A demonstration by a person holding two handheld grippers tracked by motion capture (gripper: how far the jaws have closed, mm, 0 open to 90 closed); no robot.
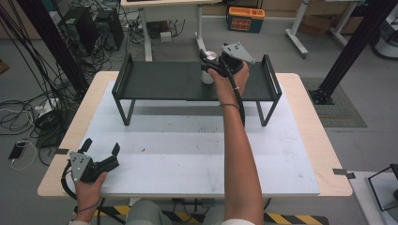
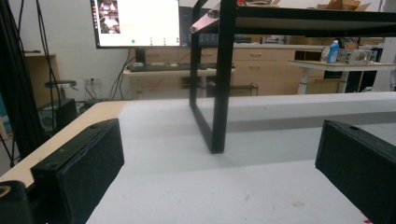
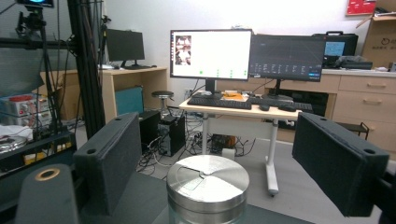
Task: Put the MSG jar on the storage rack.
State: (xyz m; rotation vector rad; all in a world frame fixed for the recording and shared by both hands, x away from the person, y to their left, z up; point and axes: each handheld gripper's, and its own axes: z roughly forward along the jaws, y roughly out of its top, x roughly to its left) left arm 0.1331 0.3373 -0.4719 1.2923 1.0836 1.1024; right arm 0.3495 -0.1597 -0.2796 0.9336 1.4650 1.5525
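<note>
Steel catches the light on the lid of the jar (image 3: 208, 186) that stands between your right gripper's (image 1: 212, 61) fingers (image 3: 111, 158), on the black shelf (image 1: 164, 82) at the far side of the counter (image 1: 187, 154). Those fingers are spread wide, one on each side of the jar, and neither pad appears to touch it. In the right gripper view the jar sits a little nearer the left pad than the right one (nudge the hand sideways before you squeeze, so that both pads meet the wall together). The pads look level with the lid; I judge a lower grip, on the body beneath the lid, would hold better, since smooth metal is likely to slip. Whether the body is glass I cannot tell. Close slowly and keep the gripper level, so the jar does not tip on the shelf.

Your left gripper (image 1: 101, 157) rests low near the front left corner of the counter, well apart from the shelf. Its fingers (image 2: 81, 163) are wide too and hold nothing; the left gripper view looks along the white mat toward a shelf leg (image 2: 219, 93). Leave that hand parked there, clear of the right arm's path.
</note>
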